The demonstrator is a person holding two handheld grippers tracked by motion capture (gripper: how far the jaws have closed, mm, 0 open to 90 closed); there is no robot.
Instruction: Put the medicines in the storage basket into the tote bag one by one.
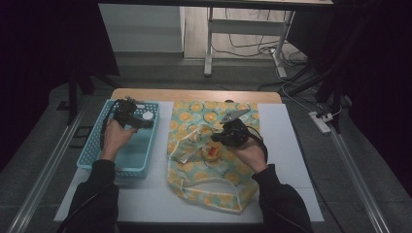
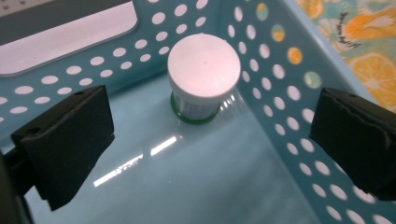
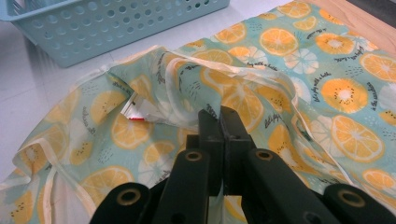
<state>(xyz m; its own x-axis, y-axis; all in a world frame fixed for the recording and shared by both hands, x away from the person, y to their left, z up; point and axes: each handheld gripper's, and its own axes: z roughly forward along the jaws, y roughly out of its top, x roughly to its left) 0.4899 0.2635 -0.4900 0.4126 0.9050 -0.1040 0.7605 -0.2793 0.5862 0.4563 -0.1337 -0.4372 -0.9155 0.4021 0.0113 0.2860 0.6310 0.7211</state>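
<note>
Jaws of the left gripper (image 2: 205, 135) stand spread wide inside the blue basket (image 1: 145, 160), aimed at a white-lidded jar (image 2: 204, 77) upright in its far right corner, likely lining up a grab; jaws of the right gripper (image 3: 219, 128) are pressed together, apparently pinching the rim of the orange-print bag (image 3: 261, 88) to hold its mouth up. Whether cloth really sits between them is hard to tell, the jar's label is mostly hidden, and a red-and-white packet (image 3: 137, 109) inside the bag is half covered.
</note>
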